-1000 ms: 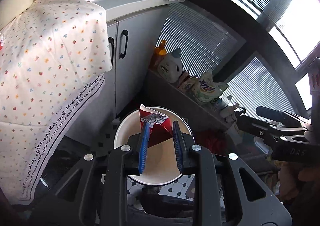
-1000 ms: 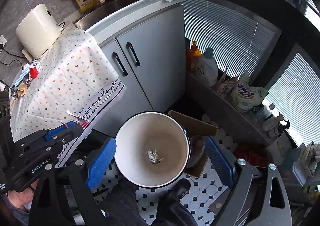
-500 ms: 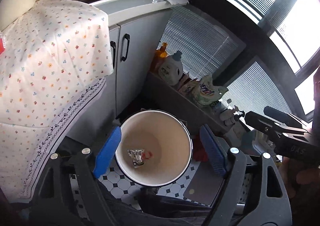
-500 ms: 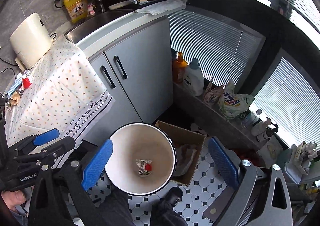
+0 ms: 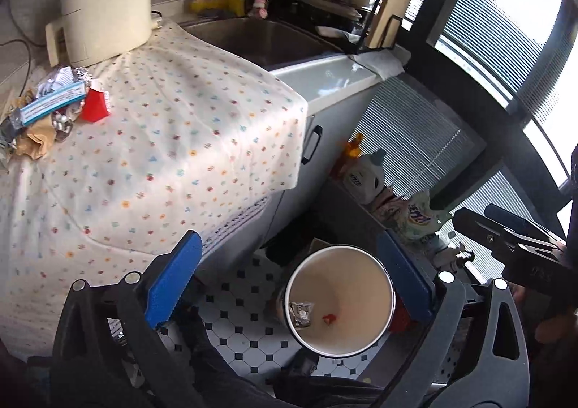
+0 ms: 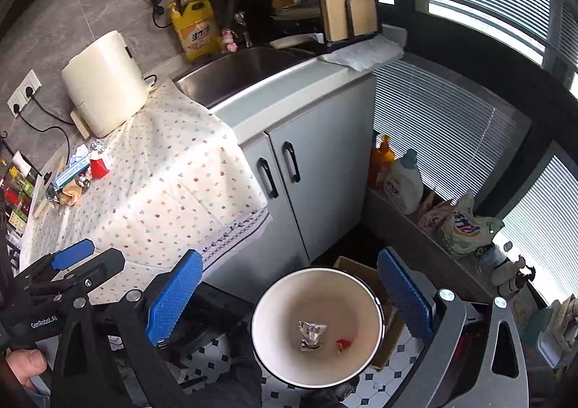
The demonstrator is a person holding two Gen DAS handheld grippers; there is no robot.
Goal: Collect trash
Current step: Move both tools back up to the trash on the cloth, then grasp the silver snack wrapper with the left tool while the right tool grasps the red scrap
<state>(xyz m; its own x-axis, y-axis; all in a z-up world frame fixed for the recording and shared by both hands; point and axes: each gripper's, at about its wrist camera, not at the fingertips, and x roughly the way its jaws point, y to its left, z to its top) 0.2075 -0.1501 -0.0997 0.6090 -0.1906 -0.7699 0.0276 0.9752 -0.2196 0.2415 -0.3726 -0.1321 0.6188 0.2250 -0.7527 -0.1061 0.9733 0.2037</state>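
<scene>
both claws spread wide, empty; left claw [image 5: 289, 278] just opened; bin [image 6: 274, 303] base hidden.

Your left gripper [image 5: 289, 278] has just been opening and stands wide with nothing between its pads, above the white bin [image 5: 339, 303] at five o'clock. Wrapper pile [image 5: 54, 108] lies at nine o'clock on the floral cloth [image 5: 162, 155].

The left gripper [image 5: 289, 279] points steeply downward, its jaws just opened wide with nothing between the blue pads. The right gripper [image 6: 289, 294] tilts down likewise, jaws spread wide and empty, a thumb [image 6: 30, 368] beside it
</scene>
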